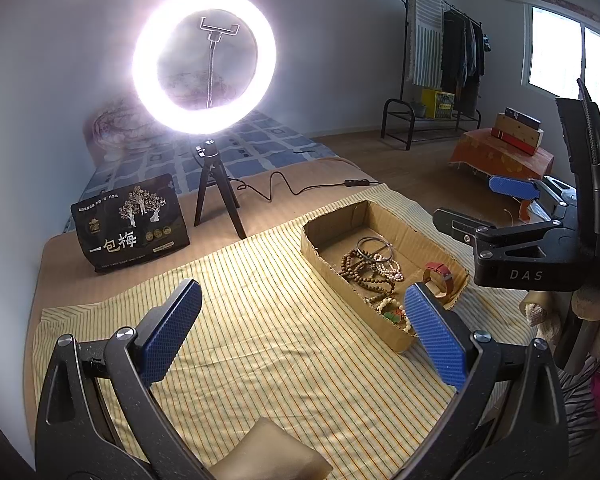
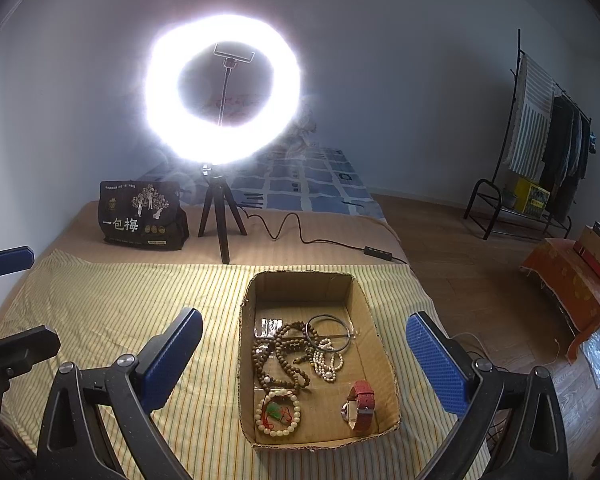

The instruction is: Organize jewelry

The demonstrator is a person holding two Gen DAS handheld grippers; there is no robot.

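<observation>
A shallow cardboard box point(image 2: 376, 344) lies on the yellow striped cloth point(image 2: 120, 304). It holds brown wooden beads point(image 2: 284, 356), a metal bangle point(image 2: 329, 332), a white pearl string point(image 2: 329, 362), a cream bead bracelet with a green charm point(image 2: 278, 412) and a red-strap watch point(image 2: 360, 404). My right gripper point(image 2: 304, 360) is open and empty, hovering over the box. My left gripper point(image 1: 300, 332) is open and empty above the cloth, left of the box point(image 1: 332, 216). The right gripper also shows in the left wrist view point(image 1: 476, 204).
A lit ring light point(image 2: 220, 92) on a tripod point(image 2: 222, 220) stands behind the cloth, its cable point(image 2: 300, 236) trailing right. A black snack bag point(image 2: 142, 216) stands at back left. A clothes rack point(image 2: 540, 140) and an orange-covered stand point(image 2: 572, 280) are on the right.
</observation>
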